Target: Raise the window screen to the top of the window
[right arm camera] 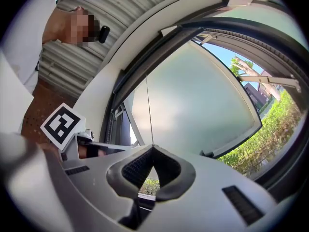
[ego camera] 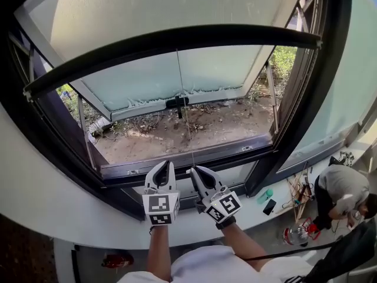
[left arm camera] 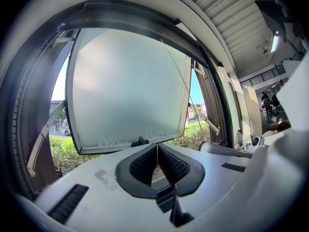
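A dark curved screen rail (ego camera: 177, 40) spans the window opening about a third of the way down the head view. A thin pull cord (ego camera: 184, 108) hangs from it down to my right gripper (ego camera: 192, 171). That gripper is shut on the cord, which rises straight from its tips (right arm camera: 153, 147) as the cord (right arm camera: 148, 110). My left gripper (ego camera: 168, 164) sits beside it on the left, near the lower frame. Its pads are pressed together (left arm camera: 157, 146) with nothing visible between them. In the left gripper view the cord (left arm camera: 181, 81) slants past on the right.
A frosted glass pane (ego camera: 177, 81) with a black handle (ego camera: 177, 103) is swung outward over bare dirt and weeds. The dark window frame (ego camera: 177, 161) and white sill lie just ahead of the grippers. A person (ego camera: 344, 193) crouches at lower right among small items on the floor.
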